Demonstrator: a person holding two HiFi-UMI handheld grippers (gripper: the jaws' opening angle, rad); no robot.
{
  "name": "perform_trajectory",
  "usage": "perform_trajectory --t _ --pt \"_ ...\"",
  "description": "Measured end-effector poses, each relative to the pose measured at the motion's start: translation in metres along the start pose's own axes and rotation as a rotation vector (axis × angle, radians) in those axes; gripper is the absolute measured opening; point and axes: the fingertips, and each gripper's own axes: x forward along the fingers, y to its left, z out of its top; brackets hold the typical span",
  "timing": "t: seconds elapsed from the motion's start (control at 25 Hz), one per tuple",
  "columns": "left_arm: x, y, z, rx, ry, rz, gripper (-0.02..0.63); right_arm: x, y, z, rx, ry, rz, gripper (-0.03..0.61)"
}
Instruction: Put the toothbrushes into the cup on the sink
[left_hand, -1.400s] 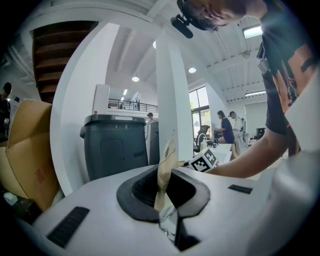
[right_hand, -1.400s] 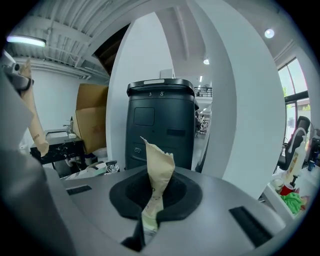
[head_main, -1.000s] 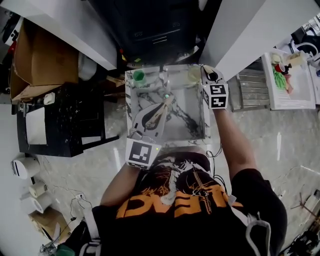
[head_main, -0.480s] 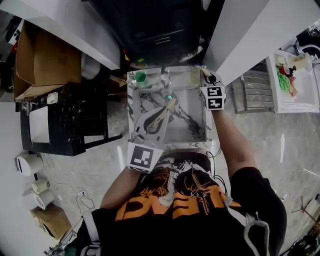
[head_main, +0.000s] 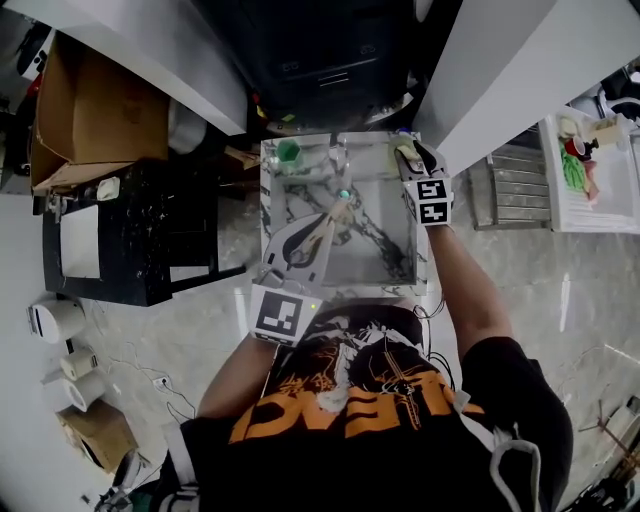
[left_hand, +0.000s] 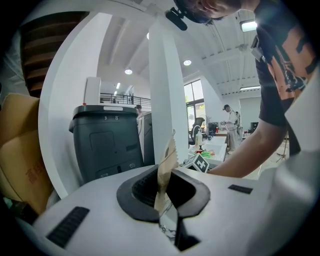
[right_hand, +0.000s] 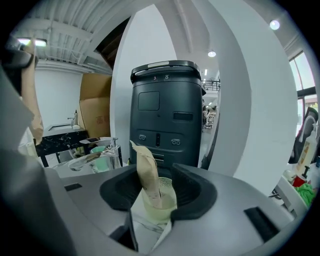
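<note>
Spreading wide at the far right corner of the sink (head_main: 395, 262), the right tool (right_hand: 157, 194) has just been opening its jaws. Between them the pale cup (right_hand: 162, 204) is standing with a paper-wrapped toothbrush (right_hand: 146, 167) leaning inside it, and neither pad is pressing on cup or brush. That is suggesting one brush is now delivered and this tool is free to back away. The left tool (left_hand: 166, 195) is clamping nearly closed on a second wrapped toothbrush (left_hand: 167, 157), holding it over the middle of the sink, well apart from the cup. That brush is probably going in next.
</note>
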Motion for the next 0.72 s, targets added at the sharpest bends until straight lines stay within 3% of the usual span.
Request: perform_trajectory --t 0.2,0.72 --pt "-0.003 0.000 -0.003 -0.005 0.001 -0.021 0.038 -0.017 0.003 0.010 0.009 -0.018 0.005 0.218" --pt "-0.012 0.018 -0.004 -0.058 -0.056 -0.026 0.038 -0.053 0.032 0.064 -0.044 -0.126 0.038 0.218"
